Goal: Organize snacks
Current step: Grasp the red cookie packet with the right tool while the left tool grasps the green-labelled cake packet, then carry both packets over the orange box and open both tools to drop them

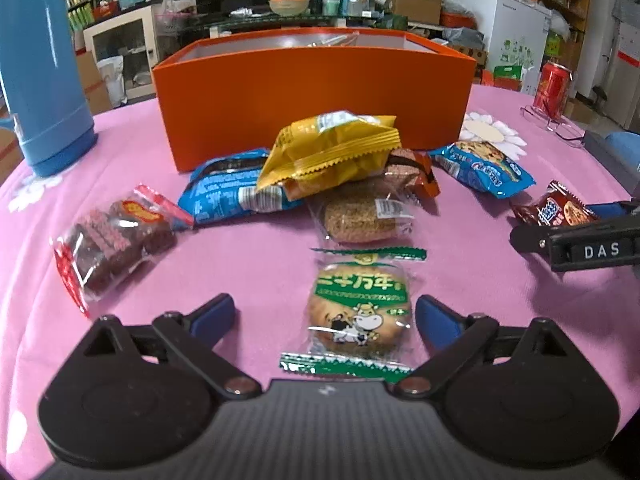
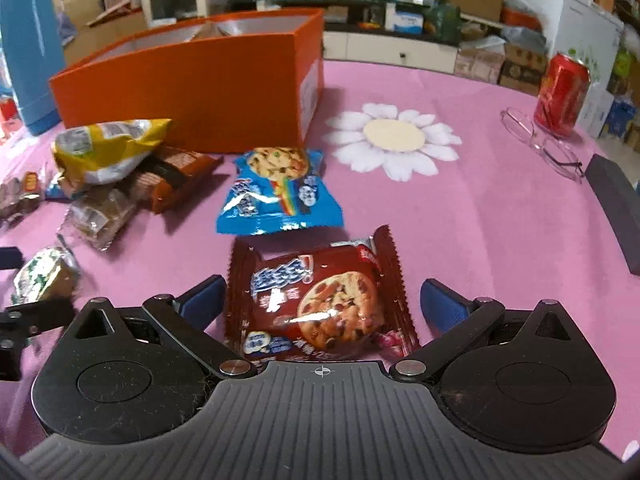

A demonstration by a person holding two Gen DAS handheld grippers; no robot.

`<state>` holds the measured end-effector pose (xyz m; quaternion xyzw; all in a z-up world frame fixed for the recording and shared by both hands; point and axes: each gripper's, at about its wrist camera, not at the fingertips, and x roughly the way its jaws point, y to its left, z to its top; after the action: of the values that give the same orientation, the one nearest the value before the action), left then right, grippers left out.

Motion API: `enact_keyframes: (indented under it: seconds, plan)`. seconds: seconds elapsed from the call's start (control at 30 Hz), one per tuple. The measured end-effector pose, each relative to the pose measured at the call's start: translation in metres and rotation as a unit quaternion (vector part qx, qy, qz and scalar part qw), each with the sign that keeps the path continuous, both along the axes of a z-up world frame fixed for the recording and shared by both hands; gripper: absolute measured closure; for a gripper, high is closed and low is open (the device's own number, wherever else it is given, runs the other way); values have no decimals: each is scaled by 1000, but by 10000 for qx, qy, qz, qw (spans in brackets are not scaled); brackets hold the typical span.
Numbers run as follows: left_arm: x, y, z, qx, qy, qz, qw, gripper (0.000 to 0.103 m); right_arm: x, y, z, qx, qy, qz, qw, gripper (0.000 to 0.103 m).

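Observation:
My left gripper (image 1: 324, 316) stands open over the pink tablecloth, and a green-wrapped round biscuit (image 1: 360, 312) lies between its fingers, with clear gaps on both sides. My right gripper (image 2: 322, 302) is open too, astride a dark red chocolate-chip cookie pack (image 2: 320, 304); the pads do not press on it. An orange box (image 1: 316, 92) stands open-topped behind a heap of snacks: a yellow bag (image 1: 332, 148), a long blue pack (image 1: 228, 192), a clear-wrapped brown cake (image 1: 360, 212) and a red-trimmed pack of dark cakes (image 1: 112, 240). A blue cookie pack (image 2: 276, 192) lies just beyond the red one.
A blue thermos (image 1: 40, 64) stands at the far left of the table. At the far right are a red drink can (image 2: 562, 94), a pair of glasses (image 2: 540, 140) and a dark flat case (image 2: 616, 208). A white daisy (image 2: 394, 140) is printed on the cloth.

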<state>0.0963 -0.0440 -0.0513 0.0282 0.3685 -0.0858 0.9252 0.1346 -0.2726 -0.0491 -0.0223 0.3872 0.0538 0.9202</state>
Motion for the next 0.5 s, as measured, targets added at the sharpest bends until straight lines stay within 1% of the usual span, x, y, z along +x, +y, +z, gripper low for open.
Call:
enact_keyframes:
  seconds: [0.13,0.17,0.2,0.23,0.27,0.3,0.33,0.4,0.5]
  plan:
    - [0,2,0,-38,-24,4,10000,10,-4,-1,-1,14,-94,30,10000,10]
    - [0,3,0,-38,-35,17,10000,12,-4,-1,-2,11,-106,35,9999,10]
    - [0,3,1,-51,-42,23,10000,19,-4,-1,-2,14,-105,31,9999,12]
    - [-1,4,3,-81,-69,16,9999,26,-5,-2,-1,12,-117,35,9999,26]
    - [-1,6,5,-108,-90,-3,9999,48,-8,-1,1,28,-169,74,9998,39]
    - [-1,7,8,-140,-71,-7,9999,57,-10,-2,4,71,-207,148,9997,61]
    - [0,12,10,-248,9,53,9997,57,-13,-2,7,166,-208,140,9995,65]
    - [-1,23,12,-562,127,180,9982,57,-18,-7,9,506,-169,174,9984,68]
    - [-6,38,22,-864,217,373,9953,57,-25,-10,13,841,-164,276,9959,68]
